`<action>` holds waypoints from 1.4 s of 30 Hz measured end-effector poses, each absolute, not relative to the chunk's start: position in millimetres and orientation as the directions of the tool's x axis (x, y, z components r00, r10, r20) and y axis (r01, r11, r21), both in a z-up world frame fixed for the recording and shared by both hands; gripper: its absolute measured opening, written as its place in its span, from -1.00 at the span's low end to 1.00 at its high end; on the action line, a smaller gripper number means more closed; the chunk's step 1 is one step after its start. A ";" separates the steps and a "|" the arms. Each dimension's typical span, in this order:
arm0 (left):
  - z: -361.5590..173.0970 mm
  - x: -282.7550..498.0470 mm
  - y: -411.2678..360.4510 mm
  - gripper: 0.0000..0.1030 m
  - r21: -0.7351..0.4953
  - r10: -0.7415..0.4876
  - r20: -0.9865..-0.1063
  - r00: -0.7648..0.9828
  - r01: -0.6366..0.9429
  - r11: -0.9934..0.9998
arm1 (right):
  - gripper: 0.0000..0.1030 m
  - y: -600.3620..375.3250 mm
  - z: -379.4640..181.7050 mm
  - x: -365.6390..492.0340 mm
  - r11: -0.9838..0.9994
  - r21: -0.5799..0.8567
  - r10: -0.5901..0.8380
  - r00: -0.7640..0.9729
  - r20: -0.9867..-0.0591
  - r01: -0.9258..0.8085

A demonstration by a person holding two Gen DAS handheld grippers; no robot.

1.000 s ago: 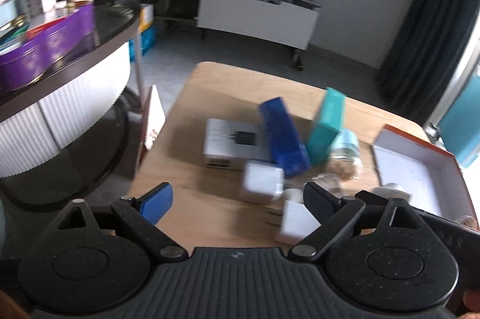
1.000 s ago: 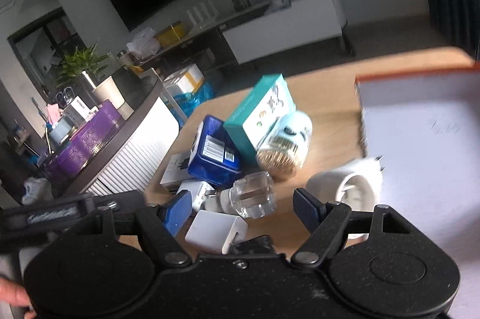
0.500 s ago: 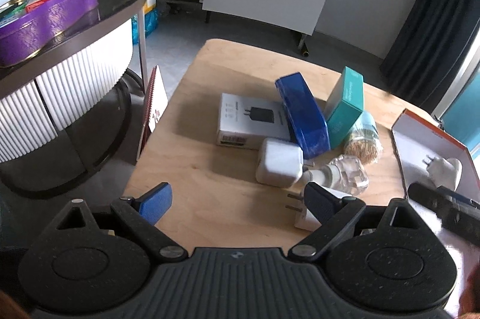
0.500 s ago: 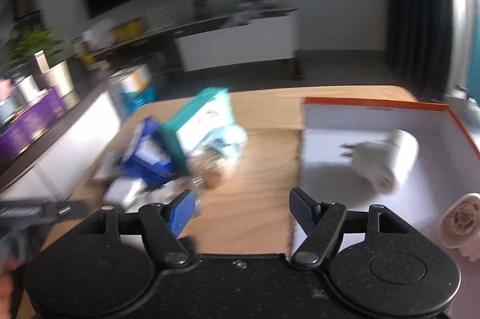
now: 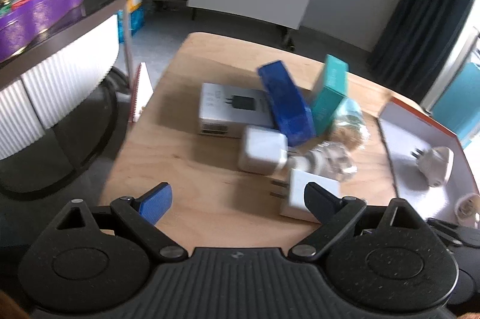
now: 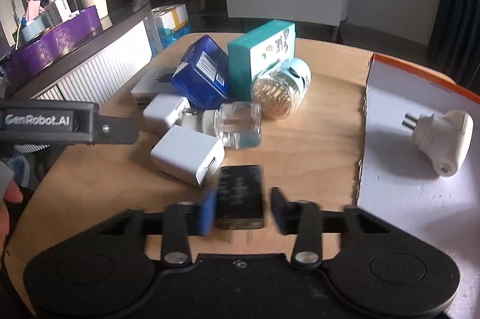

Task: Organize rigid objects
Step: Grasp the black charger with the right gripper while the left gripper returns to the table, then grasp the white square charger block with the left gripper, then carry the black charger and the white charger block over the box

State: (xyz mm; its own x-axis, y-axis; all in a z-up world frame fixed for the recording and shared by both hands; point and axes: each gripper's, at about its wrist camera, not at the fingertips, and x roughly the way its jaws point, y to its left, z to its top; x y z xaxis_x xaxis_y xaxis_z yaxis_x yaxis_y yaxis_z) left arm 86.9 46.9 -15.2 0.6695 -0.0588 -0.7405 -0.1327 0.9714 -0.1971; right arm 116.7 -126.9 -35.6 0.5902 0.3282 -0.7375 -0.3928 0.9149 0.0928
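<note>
One matte black adapter (image 6: 240, 196) | between right gripper (image 6: 243, 211) fingers | boxy, two-pronged

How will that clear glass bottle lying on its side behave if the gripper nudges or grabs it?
The clear glass bottle lies on its side against a white charger, so a nudge would probably shift both. Its body looks squarish, so it may slide rather than roll. Glossy glass is likely slippery and breakable; grip across the flat faces. The right gripper currently straddles a black adapter.

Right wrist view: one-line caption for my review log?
Right gripper straddles a black plug adapter on the wooden table, beside the orange-rimmed box.
</note>
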 end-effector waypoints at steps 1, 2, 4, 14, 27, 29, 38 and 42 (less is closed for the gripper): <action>-15.3 86.4 43.2 0.89 -0.196 -0.066 -0.739 0.670 -0.121 0.973 | -0.15 -128.2 -36.1 115.3 0.919 0.087 0.320 0.598 -0.735 -0.385; -15.9 85.8 38.8 0.90 -0.195 -0.074 -0.738 0.671 -0.107 0.975 | -0.15 -130.0 -36.2 114.6 0.924 0.081 0.308 0.606 -0.733 -0.373; -18.0 85.8 30.4 0.94 -0.199 -0.093 -0.734 0.673 -0.083 0.977 | -0.15 -137.7 -35.6 114.5 0.942 0.072 0.274 0.625 -0.731 -0.328; -47.5 102.2 -4.9 0.94 -0.111 -0.054 -0.742 0.668 -0.044 0.993 | -0.15 -172.5 -19.0 102.6 0.967 0.083 0.229 0.673 -0.703 -0.242; -40.8 92.6 -11.3 0.28 -0.094 -0.052 -0.720 0.692 -0.023 0.995 | -0.15 -171.1 -9.6 96.4 0.964 0.106 0.251 0.694 -0.675 -0.246; -38.0 89.2 -11.5 0.28 -0.099 -0.052 -0.721 0.691 -0.029 0.995 | -0.15 -170.4 -7.5 95.2 0.963 0.105 0.254 0.696 -0.671 -0.250; -10.4 75.5 -12.1 0.28 -0.125 -0.048 -0.697 0.715 -0.055 0.991 | -0.15 -169.3 6.7 86.3 0.959 0.111 0.269 0.712 -0.649 -0.262; -1.4 72.5 -17.7 0.28 -0.138 -0.068 -0.685 0.726 -0.038 0.990 | -0.15 -171.8 14.5 81.3 0.959 0.110 0.269 0.724 -0.635 -0.260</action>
